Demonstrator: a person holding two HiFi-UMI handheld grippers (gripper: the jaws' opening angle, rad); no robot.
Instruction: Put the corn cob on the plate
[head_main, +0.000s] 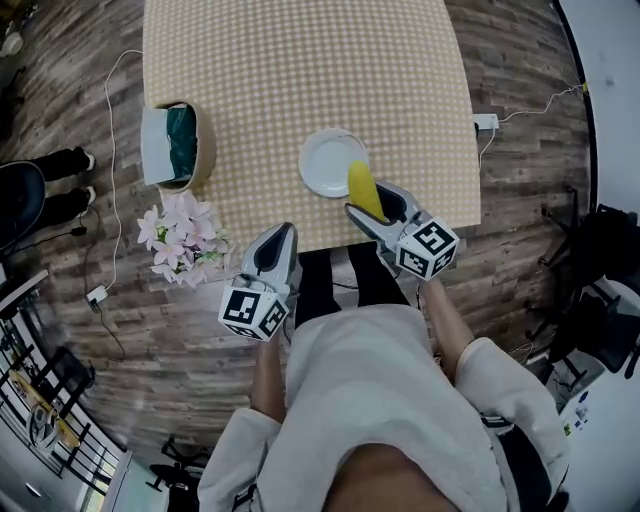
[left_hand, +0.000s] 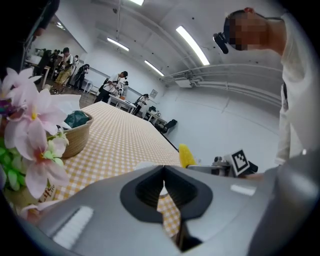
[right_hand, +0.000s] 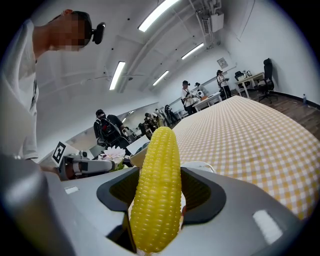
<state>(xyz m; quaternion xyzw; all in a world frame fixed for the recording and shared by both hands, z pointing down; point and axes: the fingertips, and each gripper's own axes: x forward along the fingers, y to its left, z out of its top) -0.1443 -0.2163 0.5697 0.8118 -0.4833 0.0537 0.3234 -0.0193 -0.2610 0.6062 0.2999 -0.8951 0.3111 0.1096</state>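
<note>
My right gripper (head_main: 374, 207) is shut on a yellow corn cob (head_main: 364, 188), whose tip reaches over the right rim of the white plate (head_main: 325, 160) near the table's front edge. In the right gripper view the corn cob (right_hand: 156, 192) stands lengthwise between the jaws, and a bit of the plate (right_hand: 200, 165) shows behind it. My left gripper (head_main: 274, 247) hangs just off the table's front edge, left of the plate, shut with nothing in it; its jaws meet in the left gripper view (left_hand: 162, 186). From there the corn cob (left_hand: 186, 155) shows to the right.
A checked cloth covers the table (head_main: 300, 70). A woven basket (head_main: 182, 145) with green cloth stands at the left edge. Pink flowers (head_main: 182, 238) sit by the table's front-left corner, close to my left gripper. People stand in the room's background (left_hand: 112, 85).
</note>
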